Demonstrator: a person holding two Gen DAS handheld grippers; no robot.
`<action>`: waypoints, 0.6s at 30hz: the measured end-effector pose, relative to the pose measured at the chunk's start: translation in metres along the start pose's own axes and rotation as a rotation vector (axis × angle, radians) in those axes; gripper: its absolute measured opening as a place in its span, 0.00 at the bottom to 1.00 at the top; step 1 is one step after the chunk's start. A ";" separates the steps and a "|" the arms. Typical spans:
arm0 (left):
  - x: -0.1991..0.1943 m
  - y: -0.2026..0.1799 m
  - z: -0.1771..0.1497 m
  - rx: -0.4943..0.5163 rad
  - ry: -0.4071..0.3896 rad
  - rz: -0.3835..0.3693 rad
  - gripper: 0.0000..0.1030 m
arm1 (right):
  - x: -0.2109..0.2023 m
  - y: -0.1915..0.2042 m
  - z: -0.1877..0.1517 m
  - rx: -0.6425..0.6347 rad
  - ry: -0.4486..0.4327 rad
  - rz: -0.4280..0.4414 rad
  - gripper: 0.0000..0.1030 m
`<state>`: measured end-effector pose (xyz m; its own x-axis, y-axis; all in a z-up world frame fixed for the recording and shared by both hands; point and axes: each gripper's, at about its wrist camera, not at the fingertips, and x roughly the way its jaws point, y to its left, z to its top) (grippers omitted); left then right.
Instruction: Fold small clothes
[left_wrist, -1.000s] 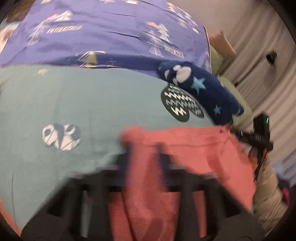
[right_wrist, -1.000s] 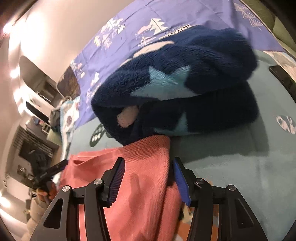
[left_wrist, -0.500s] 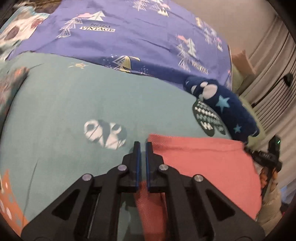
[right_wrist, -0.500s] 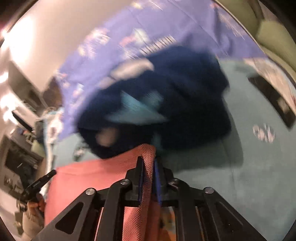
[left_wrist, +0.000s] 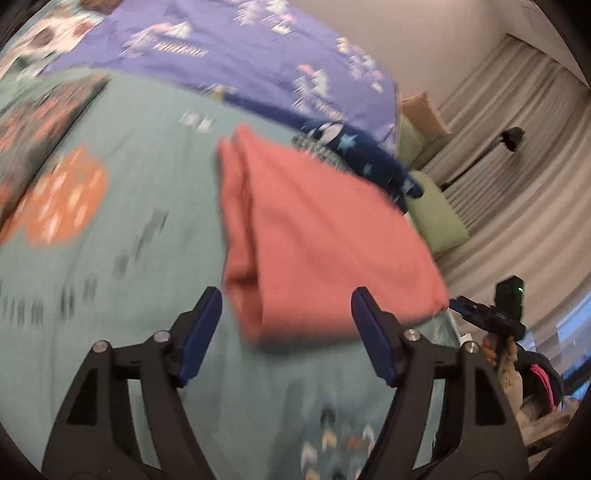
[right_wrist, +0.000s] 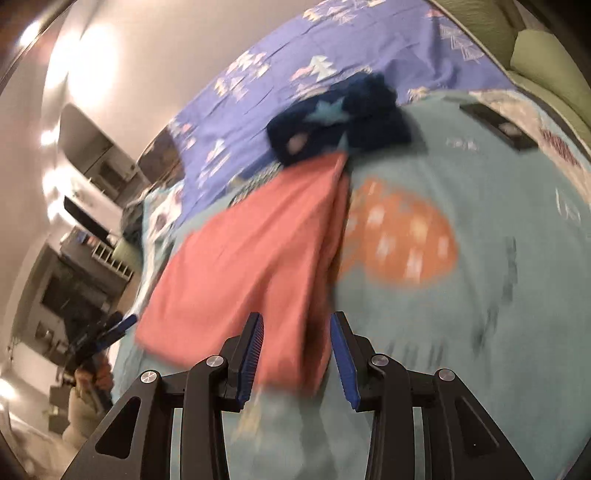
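A salmon-pink garment (left_wrist: 317, 236) lies folded on the teal blanket (left_wrist: 140, 206), its layered edge to the left. It also shows in the right wrist view (right_wrist: 255, 266). My left gripper (left_wrist: 286, 332) is open and empty, its jaws wide apart just short of the garment's near edge. My right gripper (right_wrist: 295, 354) is open, its jaws either side of the garment's near corner, not gripping it. A folded navy fleece with stars (right_wrist: 340, 118) lies beyond the pink garment, touching its far end.
A purple sheet with tree prints (left_wrist: 258, 55) covers the far part of the bed. A green cushion (left_wrist: 436, 218) and curtains (left_wrist: 517, 147) are at the right. A dark flat object (right_wrist: 495, 125) lies on the blanket. The other gripper shows at each view's edge (left_wrist: 495, 314).
Both grippers were shut on the pink garment half a second ago; now both are open and pulled back, and the garment lies folded over on the blanket.
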<state>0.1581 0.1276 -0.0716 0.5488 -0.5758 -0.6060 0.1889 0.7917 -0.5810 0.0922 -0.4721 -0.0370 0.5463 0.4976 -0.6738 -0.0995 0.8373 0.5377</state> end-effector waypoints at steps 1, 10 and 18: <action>-0.002 0.002 -0.009 -0.037 -0.001 -0.009 0.71 | -0.006 -0.003 -0.009 0.013 0.000 -0.002 0.37; 0.013 0.002 -0.012 -0.125 -0.056 -0.031 0.71 | 0.004 0.008 -0.032 0.054 -0.065 -0.067 0.40; 0.026 0.003 -0.013 -0.058 -0.004 0.024 0.07 | 0.023 0.032 -0.014 -0.013 -0.060 -0.106 0.07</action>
<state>0.1629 0.1122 -0.0962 0.5563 -0.5554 -0.6181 0.1284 0.7923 -0.5965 0.0903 -0.4308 -0.0426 0.6033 0.3920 -0.6946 -0.0495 0.8876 0.4579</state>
